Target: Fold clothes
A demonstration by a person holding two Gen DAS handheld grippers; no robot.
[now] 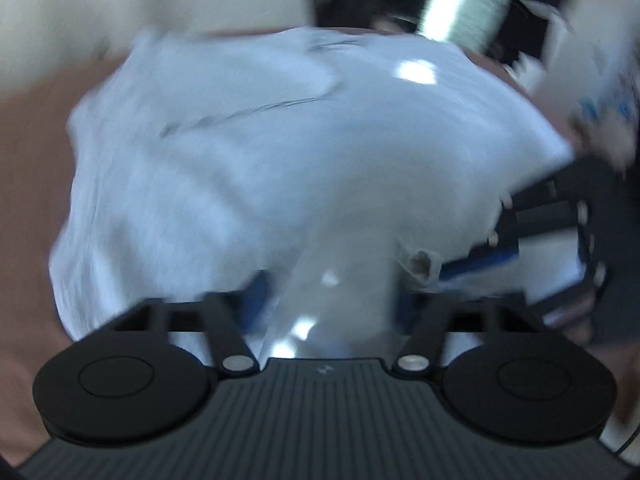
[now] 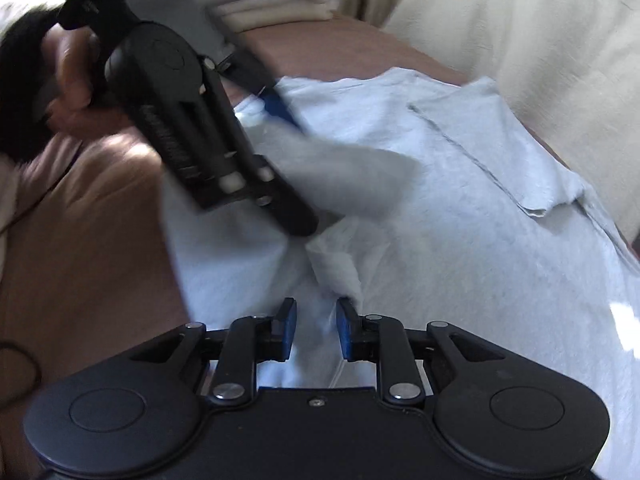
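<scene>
- Pale blue garment (image 2: 460,216) spread across a brown surface (image 2: 92,248), cream fabric (image 2: 500,32) behind it at the far edge.
- A folded flap with a stitched hem (image 2: 472,152) lying over the garment's far right part.
- Right gripper (image 2: 316,330) low over the near edge of the garment, 2 blue pads (image 2: 289,332) set narrowly apart, a soft ridge of cloth running up between them.
- Pads not visibly pressing that ridge; a bunched corner of cloth (image 2: 336,272) just beyond the right fingertip.
- Left gripper (image 2: 298,176) seen from the right wrist view angled down onto the garment's left part, held by a hand (image 2: 72,80) at upper left.
- A lifted, blurred fold of cloth (image 2: 360,180) between its 2 dark fingers (image 2: 276,108), apparently gripped.
- In the left wrist view, heavy blur; a column of cloth (image 1: 340,280) rising between the fingers, blue pad (image 1: 256,300) half covered by it.
- Same view: right gripper (image 1: 532,236) at the right edge, touching the garment's near corner.
- A stack of folded cream cloth (image 2: 276,0) well apart at the far edge of the brown surface.
</scene>
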